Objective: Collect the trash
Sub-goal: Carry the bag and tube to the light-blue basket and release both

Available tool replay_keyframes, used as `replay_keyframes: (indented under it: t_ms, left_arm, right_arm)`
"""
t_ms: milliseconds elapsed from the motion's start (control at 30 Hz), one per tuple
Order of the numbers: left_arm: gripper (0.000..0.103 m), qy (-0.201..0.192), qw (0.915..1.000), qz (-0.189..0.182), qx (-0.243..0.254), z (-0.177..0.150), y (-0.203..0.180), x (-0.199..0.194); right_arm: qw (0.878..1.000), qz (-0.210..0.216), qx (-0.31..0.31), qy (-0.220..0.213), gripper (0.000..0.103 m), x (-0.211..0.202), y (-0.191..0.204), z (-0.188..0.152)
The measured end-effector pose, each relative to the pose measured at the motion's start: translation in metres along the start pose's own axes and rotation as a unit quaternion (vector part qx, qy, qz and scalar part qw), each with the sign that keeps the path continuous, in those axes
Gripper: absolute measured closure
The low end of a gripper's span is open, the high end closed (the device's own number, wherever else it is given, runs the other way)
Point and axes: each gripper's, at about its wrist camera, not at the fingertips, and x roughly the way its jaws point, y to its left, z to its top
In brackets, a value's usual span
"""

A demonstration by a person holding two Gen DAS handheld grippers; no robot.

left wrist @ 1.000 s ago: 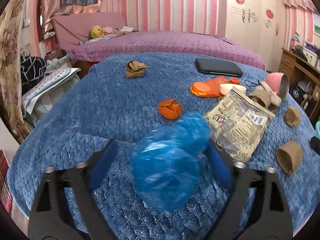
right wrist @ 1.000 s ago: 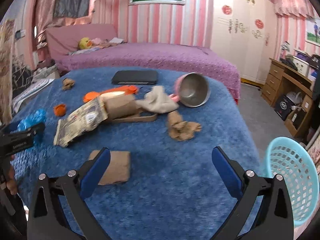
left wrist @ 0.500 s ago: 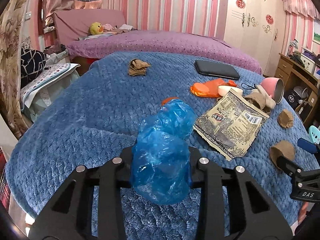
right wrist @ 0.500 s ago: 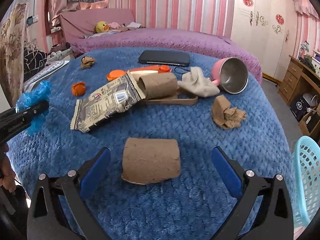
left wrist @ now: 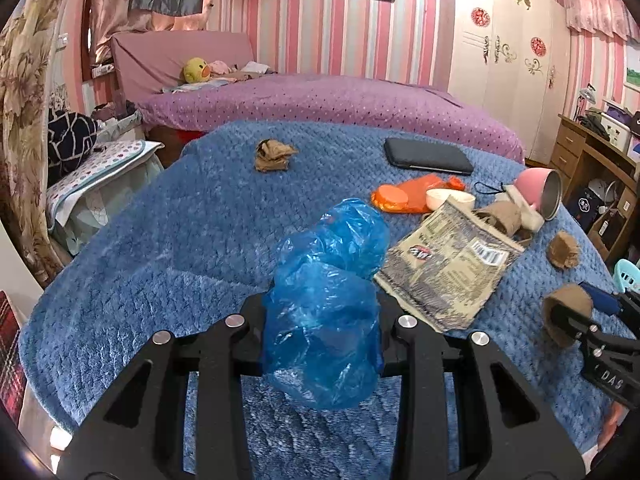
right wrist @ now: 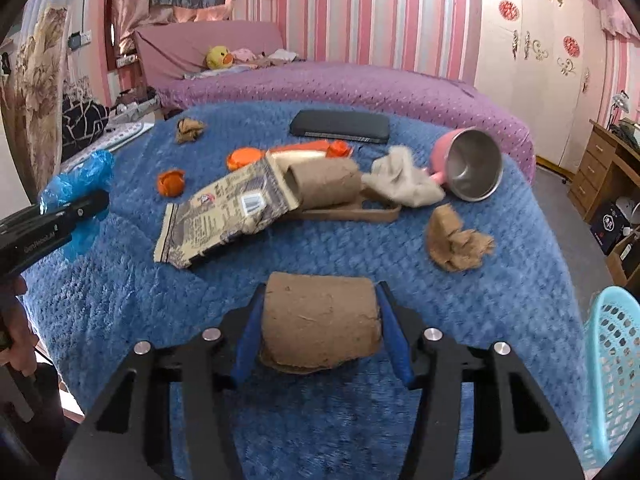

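Observation:
My left gripper (left wrist: 322, 308) is shut on a crumpled blue plastic bag (left wrist: 332, 264), held just above the blue blanket (left wrist: 180, 240). The bag bulges out past the fingertips. In the right wrist view the same bag (right wrist: 80, 176) shows at the far left. My right gripper (right wrist: 320, 292) is closing on a brown cardboard roll (right wrist: 320, 320) that lies on the blanket, its blue pads (right wrist: 250, 332) against the roll's two ends. A printed snack wrapper (right wrist: 224, 216) and crumpled brown paper (right wrist: 456, 240) lie beyond it.
A turquoise mesh basket (right wrist: 612, 360) stands off the bed's right edge. On the blanket lie a pink mug (right wrist: 468, 164) on its side, a beige cloth (right wrist: 404, 184), a black case (right wrist: 340, 128), orange scraps (right wrist: 171, 182) and another brown wad (right wrist: 190, 130). A purple bed is behind.
My left gripper closed on the blue bag and lifted it slightly. My right gripper came over the brown roll with wide jaws, then closed onto its ends.

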Motion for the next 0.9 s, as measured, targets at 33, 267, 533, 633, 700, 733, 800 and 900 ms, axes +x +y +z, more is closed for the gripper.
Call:
replay_keyframes:
  t_ms: [33,267,533,633,700,733,800,900]
  left_arm:
    - [0.069,-0.003,1.0,-0.002,0.003,0.0,-0.002,-0.002]
    - [0.07,-0.024,0.9993,-0.01,0.026,-0.001,-0.025,-0.015]
    - [0.071,-0.034,0.9983,-0.032,0.035,0.001,-0.068,-0.033]
    - [0.071,-0.04,0.9973,-0.043,0.043,0.004,-0.091,-0.041]
    - [0.071,-0.043,0.9964,-0.052,0.05,0.006,-0.107,-0.047]
    - [0.071,-0.045,0.9961,-0.056,0.052,0.005,-0.116,-0.05]
    - [0.071,-0.045,0.995,-0.072,0.053,0.005,-0.134,-0.054]
    - [0.071,-0.048,0.9927,-0.089,0.066,0.004,-0.164,-0.06]
  right_arm:
    - [1.0,-0.002,0.0,-0.004,0.05,-0.003,-0.003,0.0]
    - [0.998,-0.046,0.027,-0.034,0.05,-0.034,-0.056,0.0]
    - [0.992,-0.092,0.068,-0.052,0.05,-0.069,-0.127,-0.008]
    - [0.99,-0.105,0.075,-0.054,0.05,-0.079,-0.145,-0.013]
    - [0.988,-0.118,0.078,-0.055,0.05,-0.088,-0.161,-0.019]
    - [0.988,-0.124,0.08,-0.056,0.05,-0.091,-0.168,-0.021]
    - [0.985,-0.134,0.09,-0.057,0.05,-0.1,-0.184,-0.027]
    - [0.982,-0.148,0.107,-0.055,0.05,-0.111,-0.213,-0.035]
